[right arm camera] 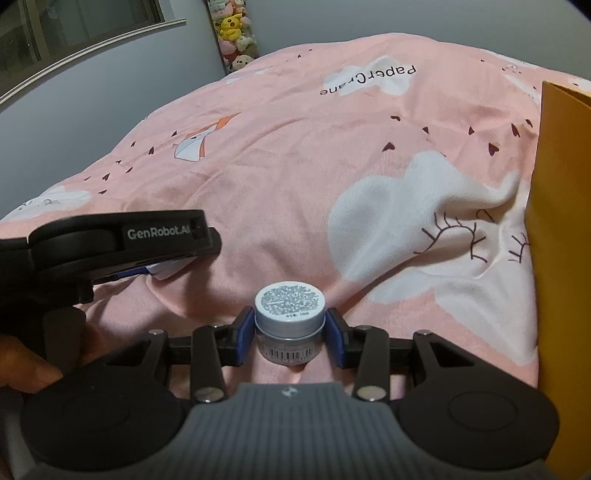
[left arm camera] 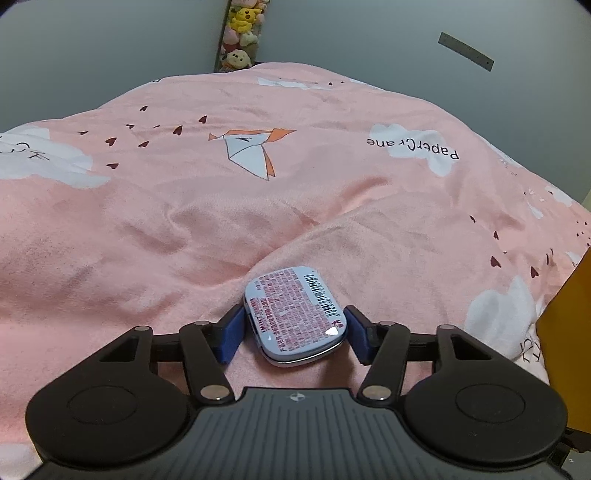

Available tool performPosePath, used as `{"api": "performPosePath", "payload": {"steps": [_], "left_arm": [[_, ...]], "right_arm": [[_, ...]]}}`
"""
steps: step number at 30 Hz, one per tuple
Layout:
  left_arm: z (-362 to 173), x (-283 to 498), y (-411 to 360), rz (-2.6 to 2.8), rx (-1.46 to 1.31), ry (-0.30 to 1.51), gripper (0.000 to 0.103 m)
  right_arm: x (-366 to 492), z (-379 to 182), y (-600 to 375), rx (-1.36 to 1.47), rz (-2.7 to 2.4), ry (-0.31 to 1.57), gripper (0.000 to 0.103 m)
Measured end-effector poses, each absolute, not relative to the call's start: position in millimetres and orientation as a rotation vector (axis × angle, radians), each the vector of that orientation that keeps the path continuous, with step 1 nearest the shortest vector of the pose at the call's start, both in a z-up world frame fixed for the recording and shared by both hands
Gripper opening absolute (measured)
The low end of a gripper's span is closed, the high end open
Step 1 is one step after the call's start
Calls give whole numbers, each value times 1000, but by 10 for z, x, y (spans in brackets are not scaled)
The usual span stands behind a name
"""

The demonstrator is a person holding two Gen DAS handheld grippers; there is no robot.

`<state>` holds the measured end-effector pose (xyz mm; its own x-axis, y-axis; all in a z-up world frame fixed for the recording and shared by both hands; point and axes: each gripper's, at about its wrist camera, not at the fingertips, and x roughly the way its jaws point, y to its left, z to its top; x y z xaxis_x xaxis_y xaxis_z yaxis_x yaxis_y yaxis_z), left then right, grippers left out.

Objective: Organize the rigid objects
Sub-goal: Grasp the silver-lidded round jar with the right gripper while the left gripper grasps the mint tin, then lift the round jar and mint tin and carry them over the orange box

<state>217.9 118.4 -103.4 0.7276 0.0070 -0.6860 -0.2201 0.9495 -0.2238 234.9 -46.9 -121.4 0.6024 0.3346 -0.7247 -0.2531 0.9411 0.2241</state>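
Note:
A flat light-blue tin point(left arm camera: 295, 314) with red print and a barcode lies tilted on the pink bedcover point(left arm camera: 258, 206). My left gripper point(left arm camera: 295, 326) is shut on it, a blue pad pressing each side. In the right wrist view, a small round silver-lidded jar point(right arm camera: 290, 317) with a printed label sits between the blue pads of my right gripper point(right arm camera: 290, 326), which is shut on its lid. The left gripper point(right arm camera: 122, 240) also shows at the left there, with a corner of the tin point(right arm camera: 168, 267) under it. A hand point(right arm camera: 26, 365) holds its grip.
The rumpled cover bears white clouds and a paper-crane print. A tall yellow-orange box point(right arm camera: 561, 258) stands at the right edge, close to the right gripper; its side point(left arm camera: 569, 332) also shows in the left view. Plush toys point(left arm camera: 242, 33) hang on the grey wall behind.

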Motion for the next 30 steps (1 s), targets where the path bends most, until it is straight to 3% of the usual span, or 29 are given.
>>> {"api": "performPosePath", "payload": {"steps": [8, 30], "left_arm": [[-978, 2141, 1129, 140, -272, 744, 61], [-519, 1533, 1101, 155, -318, 720, 60]], "right_arm": [[2321, -1186, -461, 96, 342, 858, 41], [1804, -626, -496, 27, 367, 768, 41]]}}
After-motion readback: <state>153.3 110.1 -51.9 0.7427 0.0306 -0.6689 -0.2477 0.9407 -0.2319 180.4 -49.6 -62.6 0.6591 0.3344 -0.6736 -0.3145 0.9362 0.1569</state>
